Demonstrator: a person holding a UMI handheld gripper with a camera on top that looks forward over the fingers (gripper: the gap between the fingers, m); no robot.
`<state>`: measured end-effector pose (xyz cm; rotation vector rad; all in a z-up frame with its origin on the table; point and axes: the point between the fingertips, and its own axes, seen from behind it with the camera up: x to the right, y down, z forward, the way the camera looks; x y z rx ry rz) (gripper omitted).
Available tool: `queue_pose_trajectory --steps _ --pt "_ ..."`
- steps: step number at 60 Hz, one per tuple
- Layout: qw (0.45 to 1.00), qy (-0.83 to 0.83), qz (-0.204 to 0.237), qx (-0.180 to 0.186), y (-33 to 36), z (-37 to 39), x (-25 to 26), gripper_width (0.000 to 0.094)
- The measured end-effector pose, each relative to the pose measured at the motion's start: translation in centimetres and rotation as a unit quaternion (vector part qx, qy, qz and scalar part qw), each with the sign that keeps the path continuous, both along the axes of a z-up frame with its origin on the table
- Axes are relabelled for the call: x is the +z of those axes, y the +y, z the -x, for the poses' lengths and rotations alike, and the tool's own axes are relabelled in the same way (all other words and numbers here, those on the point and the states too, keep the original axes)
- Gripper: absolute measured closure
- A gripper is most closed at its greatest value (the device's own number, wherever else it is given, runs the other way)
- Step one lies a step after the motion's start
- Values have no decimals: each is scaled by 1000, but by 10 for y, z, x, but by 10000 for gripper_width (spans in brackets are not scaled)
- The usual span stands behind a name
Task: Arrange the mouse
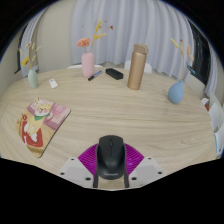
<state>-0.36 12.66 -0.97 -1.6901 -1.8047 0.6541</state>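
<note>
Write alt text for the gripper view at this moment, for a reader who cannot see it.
A black mouse sits between the claw fingers on a round wooden table; whether they press on it cannot be told. Beyond it stand a tan cylinder, a pink vase, two blue vases, and a small dark object, with a colourful book off to one side.

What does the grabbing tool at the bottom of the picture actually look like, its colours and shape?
The gripper has two pale, whitish jaws with angular, wedge-like outlines that spread towards either side. Each carries a bright magenta pad on its inner face. Small dark marks dot the pale outer parts. No cables, hand or sleeve show in this view.
</note>
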Motion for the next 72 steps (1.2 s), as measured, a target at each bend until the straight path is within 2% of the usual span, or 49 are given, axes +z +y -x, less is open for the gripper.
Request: queue_pose_trajectory --steps 9,12,16,22,27,33,43,48,50,53,54,57,60,63,72 --pt "999 45 17 0 -28 19 73 603" --pt "998 67 16 14 -48 31 103 603" --pt "995 85 41 21 -83 50 134 605" --pt "992 95 73 31 -146 70 153 605" --pt "992 96 69 35 -194 85 141 606" --pt "995 62 73 25 -244 87 97 608" --pt "999 17 37 7 -276 81 20 599" --pt "1000 -4 23 0 -277 70 -6 511" --pt "1000 13 21 -2 -277 74 -1 485" --pt "1000 5 5 2 -276 72 -4 399" --pt "1000 3 -1 3 -274 71 -3 336" --pt "1000 5 -17 2 -268 70 7 51" --pt "1000 12 -16 2 -265 66 22 108" --pt "1000 20 -8 3 -263 57 42 76" --pt "1000 27 -5 -3 -237 4 107 80"
